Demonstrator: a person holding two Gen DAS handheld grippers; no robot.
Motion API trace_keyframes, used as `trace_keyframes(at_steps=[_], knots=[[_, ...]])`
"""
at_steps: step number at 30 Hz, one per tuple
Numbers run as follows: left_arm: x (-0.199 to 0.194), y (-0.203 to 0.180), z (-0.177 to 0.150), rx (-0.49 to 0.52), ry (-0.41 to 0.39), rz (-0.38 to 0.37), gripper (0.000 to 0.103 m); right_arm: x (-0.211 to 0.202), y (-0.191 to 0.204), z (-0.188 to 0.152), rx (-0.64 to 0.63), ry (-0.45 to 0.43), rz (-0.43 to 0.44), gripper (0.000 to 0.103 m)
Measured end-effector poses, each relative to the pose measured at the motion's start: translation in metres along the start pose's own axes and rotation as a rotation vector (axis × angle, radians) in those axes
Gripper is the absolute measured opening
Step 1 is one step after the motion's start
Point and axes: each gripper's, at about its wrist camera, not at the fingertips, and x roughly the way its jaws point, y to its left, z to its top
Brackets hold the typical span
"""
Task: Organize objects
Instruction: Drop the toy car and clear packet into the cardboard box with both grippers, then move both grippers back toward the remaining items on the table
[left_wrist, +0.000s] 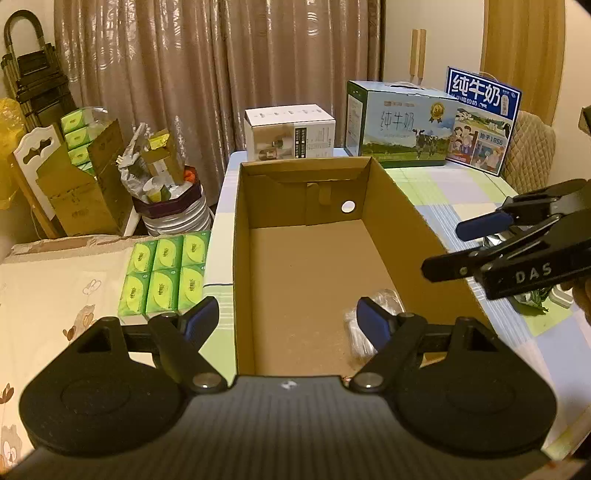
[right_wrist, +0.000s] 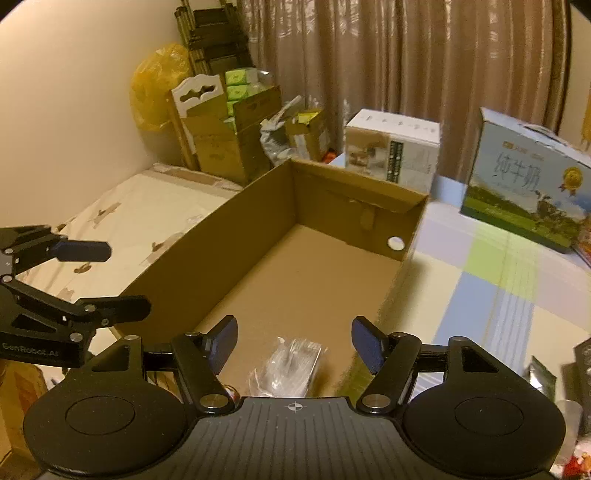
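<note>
A brown cardboard box (left_wrist: 306, 258) sat open on the table, right in front of both claws. Down in its near end lay a clear plastic bag (right_wrist: 291, 363) with what looked like plastic forks inside. It was the only thing in the box.

The right claw (right_wrist: 293, 345) hung just above that bag. Its two blue pads stood apart, one on each side of the bag, and they did not touch it. Nothing was held. The left claw (left_wrist: 291, 321) was over the near left wall of the box. Its pads stood wide apart too, with nothing between them. From the left claw, the bag was just ahead and a little to the right.

My guess was that the bag had been put in the box, so this step looked done. The job was to tidy things away, and most of the box was still bare.

Off to the left of the left claw, just outside the box wall, sat a pack of green tissues (left_wrist: 166, 275) on the table. To the right of the right claw, some small things (right_wrist: 576, 373) lay near the table edge, too blurry to name.

Next, a claw would likely need to lift up out of the box, go to one of those things, and close on it gently. The tissue pack looked soft and wide, so the pads would need to stay well apart first.
</note>
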Motion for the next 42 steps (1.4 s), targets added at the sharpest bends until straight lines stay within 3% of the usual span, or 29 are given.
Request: trace_keyframes(at_steps=[10, 23, 33, 42], knots=[[-0.033, -0.023, -0.010, -0.034, -0.004, 0.008, 0.079, -0.059, -0.007, -0.040, 0.059, -0.033, -0.046, 0.067], [-0.080, -0.090, -0.024, -0.049, -0.031, -0.047, 0.086, -0.144, -0.024, -0.099, 0.149, -0.102, -0.145, 0.067], [-0.087, -0.151, -0.030, -0.003, -0.035, -0.122, 0.097, -0.203, -0.068, -0.149, 0.281, -0.156, -0.255, 0.067], [-0.075, -0.199, -0.035, 0.043, -0.033, -0.187, 0.102, -0.225, -0.113, -0.213, 0.426, -0.115, -0.388, 0.067]])
